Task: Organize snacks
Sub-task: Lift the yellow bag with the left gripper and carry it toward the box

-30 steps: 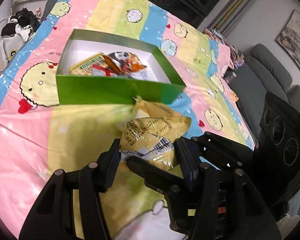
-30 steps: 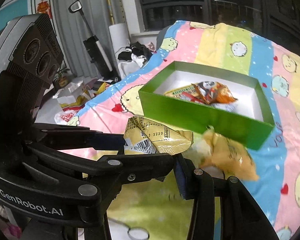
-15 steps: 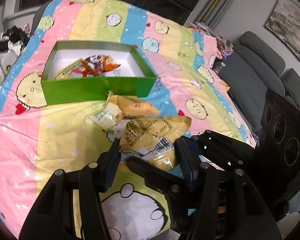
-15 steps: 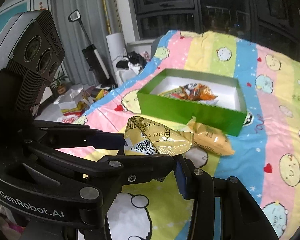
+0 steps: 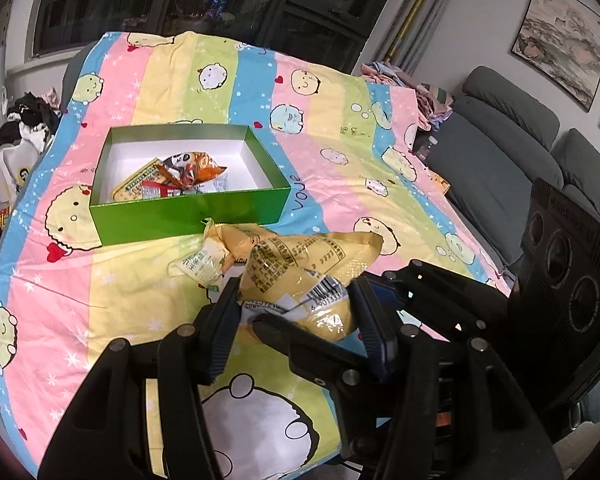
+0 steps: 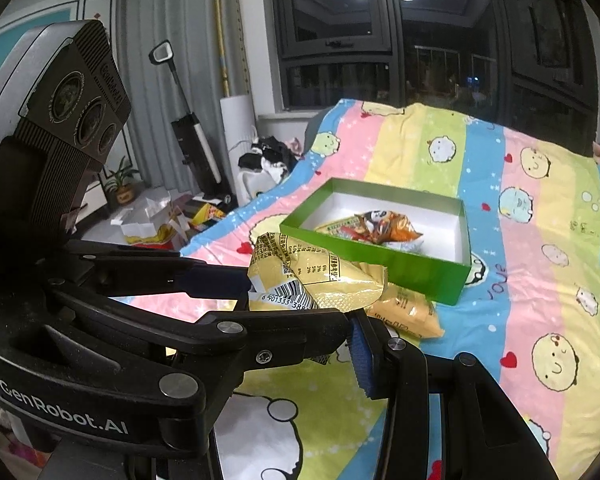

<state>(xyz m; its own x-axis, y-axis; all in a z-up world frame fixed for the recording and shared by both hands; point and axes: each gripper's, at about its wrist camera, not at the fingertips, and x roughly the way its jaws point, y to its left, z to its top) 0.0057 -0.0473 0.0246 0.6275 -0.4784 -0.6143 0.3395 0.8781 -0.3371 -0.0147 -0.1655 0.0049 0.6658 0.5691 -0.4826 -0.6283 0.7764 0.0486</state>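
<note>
- Left gripper (image 5: pixel 296 322): jaws clamped on the barcode end of a yellow snack bag (image 5: pixel 312 268); both pads press its sides, bag is off the bedspread.
- Right gripper (image 6: pixel 300 312): jaws also closed on the same yellow snack bag (image 6: pixel 316 276), gripping it from the other side. One blue pad (image 6: pixel 362 356) shows at the bag's lower edge; the other finger is hidden behind the left gripper's linkage.
- The two grippers cross each other; each shows up in the other's wrist view.
- Bag is puffy, printed text and barcode face up, its far end points toward the green box (image 5: pixel 188 210).
- Green box sits open on the striped cartoon bedspread (image 5: pixel 112 292), white inside. It holds an orange snack pack (image 5: pixel 196 164) and a couple of flatter packets, all bunched in the middle.
- Second yellow-orange packet (image 5: pixel 236 240) lies on the bedspread just in front of the box's near wall, with a small pale green-labelled packet (image 5: pixel 200 266) touching it.
- Held bag is in front of the box, above those loose packets, not over the box opening.
- Grey sofa (image 5: pixel 512 128) is beside the bed; a stick vacuum (image 6: pixel 192 136) leans by the curtain.
</note>
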